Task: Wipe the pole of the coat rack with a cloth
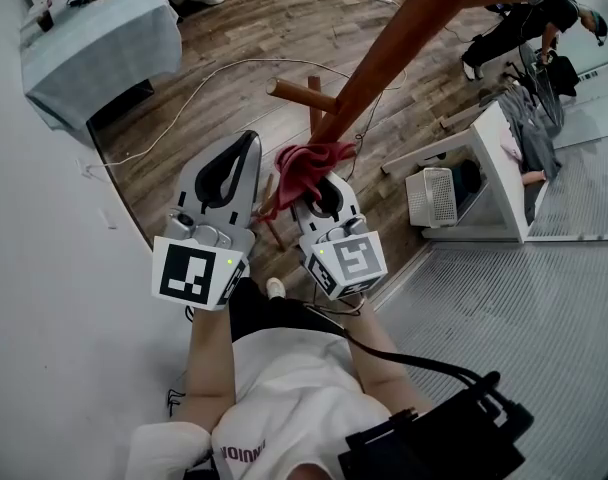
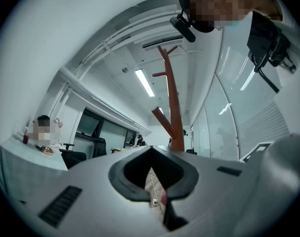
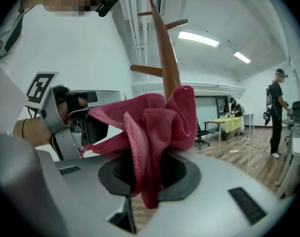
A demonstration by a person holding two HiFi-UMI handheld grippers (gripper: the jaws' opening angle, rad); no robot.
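The brown pole (image 1: 384,58) of the coat rack slants across the wooden floor in the head view, and a short peg (image 1: 302,93) sticks out on its left. The red cloth (image 1: 309,163) is bunched against the pole's lower part, just below that peg. The right gripper (image 1: 312,183) is clenched on the cloth, with folds spilling up over its jaws and in front of the pole in the right gripper view. The left gripper (image 1: 248,142) sits just left of the pole and apart from it, jaws closed together with nothing between them. Farther from the pole, a white basket (image 1: 432,196) stands to its right and a table with a pale cover (image 1: 94,38) to its far left.
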